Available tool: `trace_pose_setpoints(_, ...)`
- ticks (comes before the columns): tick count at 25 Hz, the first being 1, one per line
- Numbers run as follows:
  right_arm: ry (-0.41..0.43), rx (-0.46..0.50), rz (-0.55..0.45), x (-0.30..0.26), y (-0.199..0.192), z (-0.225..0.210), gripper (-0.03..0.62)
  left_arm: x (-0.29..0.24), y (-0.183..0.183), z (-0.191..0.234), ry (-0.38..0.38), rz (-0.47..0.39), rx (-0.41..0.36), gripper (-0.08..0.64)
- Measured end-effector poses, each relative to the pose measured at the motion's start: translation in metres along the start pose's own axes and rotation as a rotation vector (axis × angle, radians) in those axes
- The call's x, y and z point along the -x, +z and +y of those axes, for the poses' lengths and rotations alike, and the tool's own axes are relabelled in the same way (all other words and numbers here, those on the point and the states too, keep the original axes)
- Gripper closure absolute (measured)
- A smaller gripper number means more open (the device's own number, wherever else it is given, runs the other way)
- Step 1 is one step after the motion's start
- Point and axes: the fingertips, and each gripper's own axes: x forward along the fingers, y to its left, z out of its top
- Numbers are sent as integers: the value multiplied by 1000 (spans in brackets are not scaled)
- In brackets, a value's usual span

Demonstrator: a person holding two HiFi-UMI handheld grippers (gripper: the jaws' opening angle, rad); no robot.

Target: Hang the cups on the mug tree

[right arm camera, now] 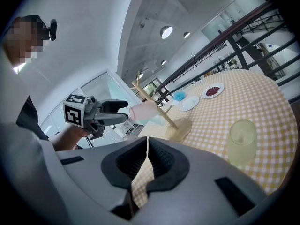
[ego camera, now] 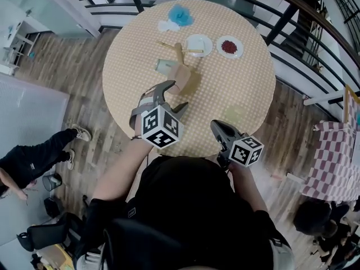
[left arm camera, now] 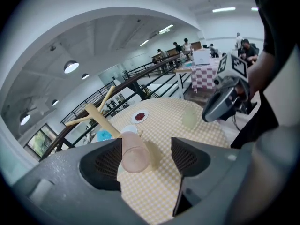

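Pink cup (left arm camera: pixel 135 153) hangs on a peg of the mug tree (left arm camera: pixel 96 116), right in front of the left gripper (left arm camera: pixel 146 159). Its jaws are wide apart and pinch nothing. I think the best way now is to pull straight back and slow, with no bump to the cup. The right gripper (right arm camera: pixel 146 149) is squeezed tight and empty, near the yellow cup (right arm camera: pixel 242 142) on the table (ego camera: pixel 247 89).

Count: three cups — pink, yellow, and a pale green cup (ego camera: pixel 165 66) by the tree. One tree. Two plates — a white plate (ego camera: pixel 199 45) and a plate of red bits (ego camera: pixel 229 46).
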Motion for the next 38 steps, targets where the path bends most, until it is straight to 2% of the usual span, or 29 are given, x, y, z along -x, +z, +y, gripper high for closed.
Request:
trace_pose_setpoints(5, 0, 27, 11, 1, 5, 1, 574, 23, 3, -1, -14, -69, 120, 233)
trace_pose_setpoints(9, -5, 40, -2, 2, 11, 5, 574, 44, 9, -5, -75, -172, 272, 250)
trace_pose_setpoints(12, -4, 52, -2, 0, 16, 9, 574, 60, 22, -10, -115, -278, 340, 359)
trace_pose_setpoints(15, -4, 67, -3, -1, 21, 13, 574, 74, 33, -17, -158, -379, 405, 509)
trace_pose_setpoints(17, -5, 76, -1, -1, 22, 16, 574, 82, 37, -20, -218, -456, 516, 540)
trace_pose_setpoints(19, -5, 87, 5, -3, 22, 20, 574, 84, 37, -24, -266, -511, 590, 551)
trace_pose_setpoints(23, -8, 118, 33, -8, 18, 25, 574, 77, 28, -36, -329, -563, 639, 552)
trace_pose_setpoints(27, -10, 126, 59, -9, 13, 26, 574, 75, 22, -35, -332, -595, 688, 554)
trace_pose_setpoints(32, -29, 138, 58, -7, 17, 22, 574, 81, 27, -47, -374, -635, 592, 555)
trace_pose_setpoints(38, -35, 135, 69, -7, 13, 18, 574, 79, 28, -51, -389, -640, 588, 555)
